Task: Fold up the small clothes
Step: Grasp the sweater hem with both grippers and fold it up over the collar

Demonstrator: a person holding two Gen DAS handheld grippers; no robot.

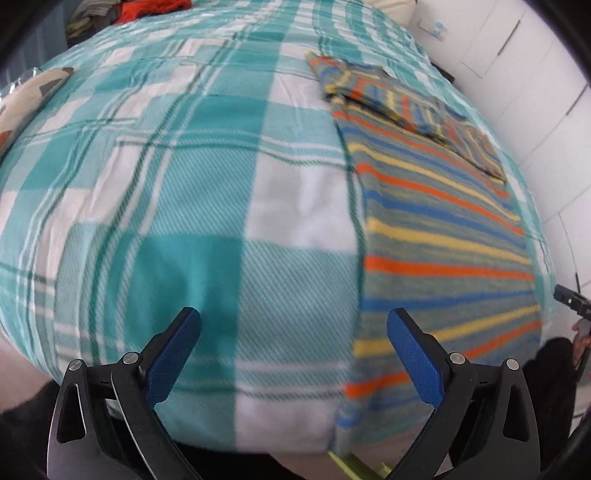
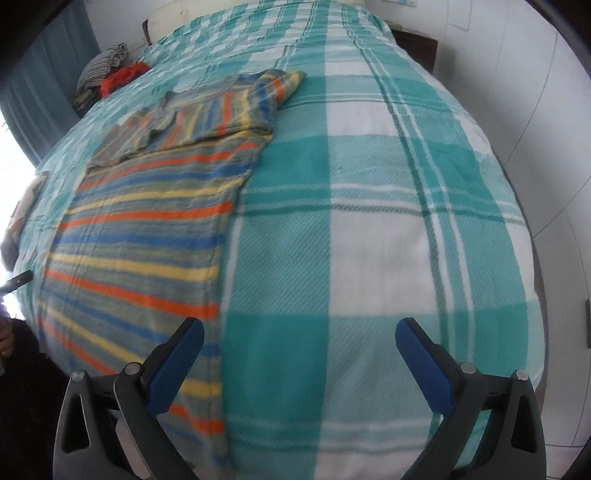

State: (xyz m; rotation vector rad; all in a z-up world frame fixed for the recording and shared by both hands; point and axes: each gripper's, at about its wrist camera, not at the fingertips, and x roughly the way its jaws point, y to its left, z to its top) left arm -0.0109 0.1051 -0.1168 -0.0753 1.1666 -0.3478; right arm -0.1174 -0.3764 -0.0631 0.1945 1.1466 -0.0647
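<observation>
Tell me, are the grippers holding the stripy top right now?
No. Both the left gripper and the right gripper are open and empty, above the bed. The striped garment lies flat on the checked blanket, untouched.

Your left wrist camera sits low at the near edge of the teal-and-white plaid blanket (image 1: 207, 192), looking forward along it between its two spread blue-padded fingers (image 1: 173, 354), with the orange, blue and yellow striped knitted garment (image 1: 439, 236) to its right. Your right wrist camera looks from the same near edge, equally close and facing the same way, but with that striped garment (image 2: 140, 236) to its left and the blanket (image 2: 388, 229) filling the right. Both views share the garment, the blanket under it, and the red and grey heap of clothes (image 2: 110, 75) at the far left (image 1: 147, 9).
</observation>
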